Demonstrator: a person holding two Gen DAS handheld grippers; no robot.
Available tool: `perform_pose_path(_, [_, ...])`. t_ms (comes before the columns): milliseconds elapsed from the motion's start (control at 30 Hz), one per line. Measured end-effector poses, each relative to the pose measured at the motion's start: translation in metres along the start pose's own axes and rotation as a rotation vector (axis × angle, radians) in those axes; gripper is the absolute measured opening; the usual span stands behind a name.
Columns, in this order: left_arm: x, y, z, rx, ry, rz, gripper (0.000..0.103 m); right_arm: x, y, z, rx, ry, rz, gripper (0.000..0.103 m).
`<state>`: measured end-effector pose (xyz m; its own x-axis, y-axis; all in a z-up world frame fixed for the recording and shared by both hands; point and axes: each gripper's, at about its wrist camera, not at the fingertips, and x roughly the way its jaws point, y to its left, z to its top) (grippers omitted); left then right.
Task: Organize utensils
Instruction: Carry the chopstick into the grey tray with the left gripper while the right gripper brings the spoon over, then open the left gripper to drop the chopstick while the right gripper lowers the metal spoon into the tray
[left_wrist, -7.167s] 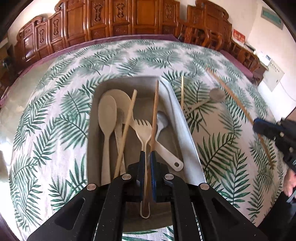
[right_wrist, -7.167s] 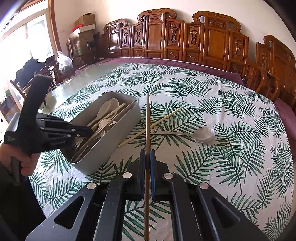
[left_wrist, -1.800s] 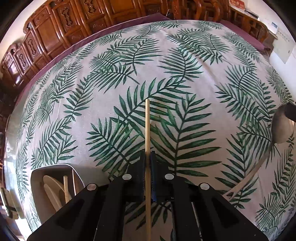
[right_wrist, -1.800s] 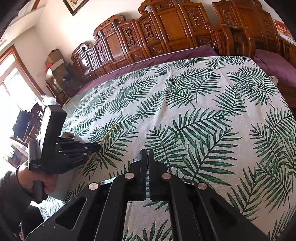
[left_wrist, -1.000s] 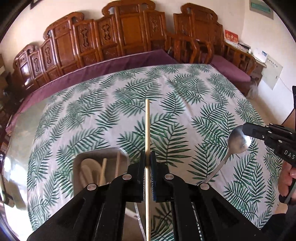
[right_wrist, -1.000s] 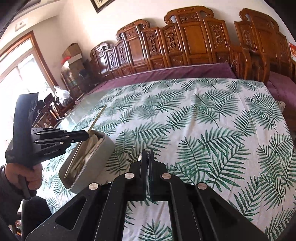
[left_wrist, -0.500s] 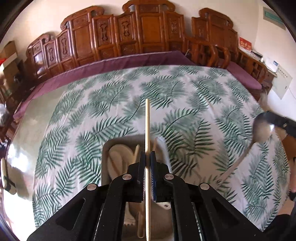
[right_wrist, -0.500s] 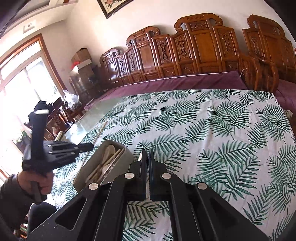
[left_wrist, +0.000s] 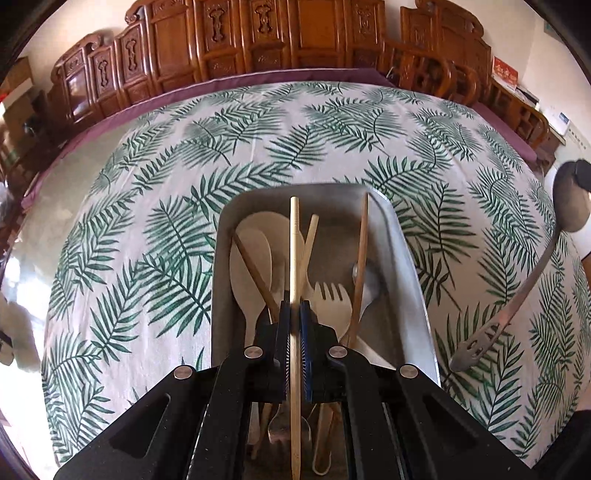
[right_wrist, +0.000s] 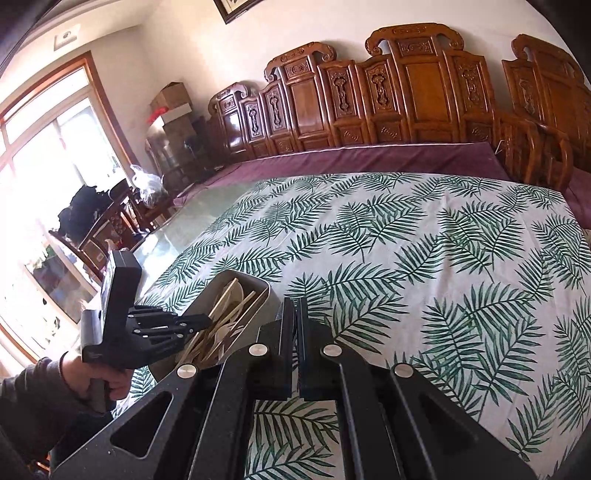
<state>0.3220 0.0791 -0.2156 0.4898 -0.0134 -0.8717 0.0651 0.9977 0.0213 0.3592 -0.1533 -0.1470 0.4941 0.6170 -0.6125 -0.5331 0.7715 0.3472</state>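
Palm-leaf cloth (left_wrist: 258, 155) covers table; carved wood chairs (right_wrist: 424, 92) along far wall at 12, window (right_wrist: 40, 177) at 9. L gripper (left_wrist: 294, 314) clamped on chopstick (left_wrist: 294, 258) over steel tray (left_wrist: 413, 280) at 6. R gripper (right_wrist: 297, 314) pinches metal spoon (left_wrist: 535, 277), seen at 3.

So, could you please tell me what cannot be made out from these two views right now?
- Left wrist view: the handle ends of the utensils in the tray are hidden under the left gripper.
- Left wrist view: the right gripper holding the metal spoon is cut off by the picture's edge.
- Right wrist view: the spoon is nearly all hidden by the right gripper.
- Right wrist view: the room beyond the window is washed out by glare.
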Motion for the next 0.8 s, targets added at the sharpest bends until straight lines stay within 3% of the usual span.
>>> perform_pose_path(167, [-0.004,0.003,-0.005,0.000,-0.015,-0.008,0.005,0.009,0.014,0.001,-0.020,0.012,0.005,0.003])
perform_pose_path(333, [-0.023,0.009,-0.011,-0.011,-0.068,-0.002,0.018,0.017,0.031,0.001,-0.056,0.027,0.013,0.003])
perform_pose_path(600, [-0.042,0.022,-0.025,-0.041,-0.113,-0.008,0.019,0.030,0.061,0.001,-0.118,0.054,0.036,0.003])
perform_pose_path(800, [-0.050,0.035,-0.028,-0.069,-0.141,0.011,0.027,0.046,0.077,-0.004,-0.152,0.092,0.039,0.003])
